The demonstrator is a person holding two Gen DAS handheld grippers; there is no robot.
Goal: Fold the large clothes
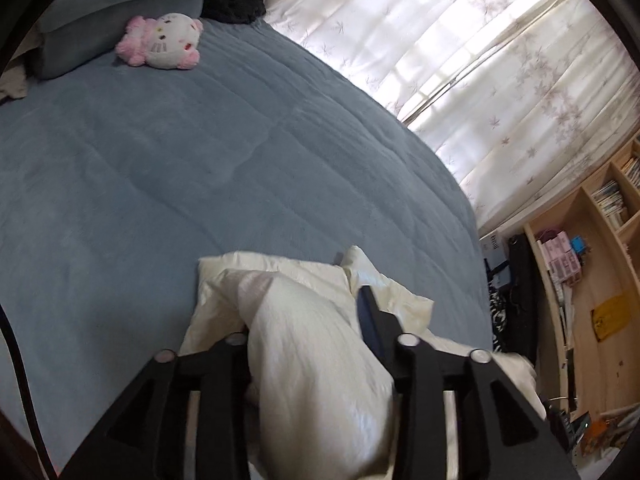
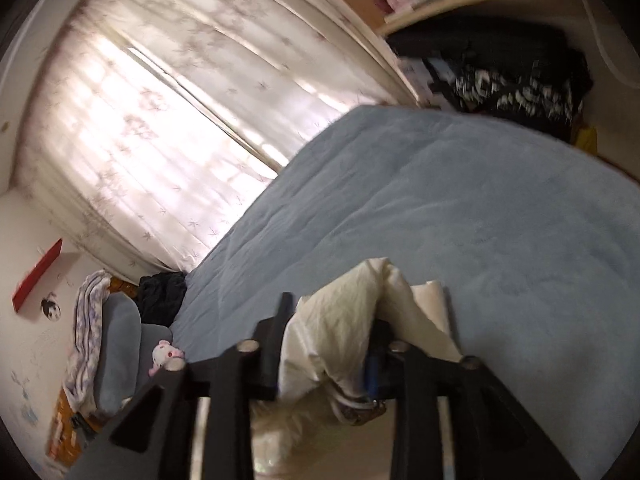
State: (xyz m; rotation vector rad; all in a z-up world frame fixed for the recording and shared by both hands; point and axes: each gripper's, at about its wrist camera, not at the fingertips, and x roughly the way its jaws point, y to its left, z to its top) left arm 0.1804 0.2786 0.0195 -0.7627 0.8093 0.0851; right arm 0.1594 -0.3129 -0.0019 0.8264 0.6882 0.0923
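No legible text anywhere.

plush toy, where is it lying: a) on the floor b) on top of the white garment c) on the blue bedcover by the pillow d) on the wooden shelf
c: the pink and white plush toy lies on the blue bedcover beside the grey-blue pillow, far from the white garment.

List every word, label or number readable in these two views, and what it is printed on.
None can be read.
Book spines on the wooden shelf: too small.
Pink boxes on the shelf: print too small.
White pattern on the black fabric: blurred, unreadable.
Red box on the wall: no legible text.
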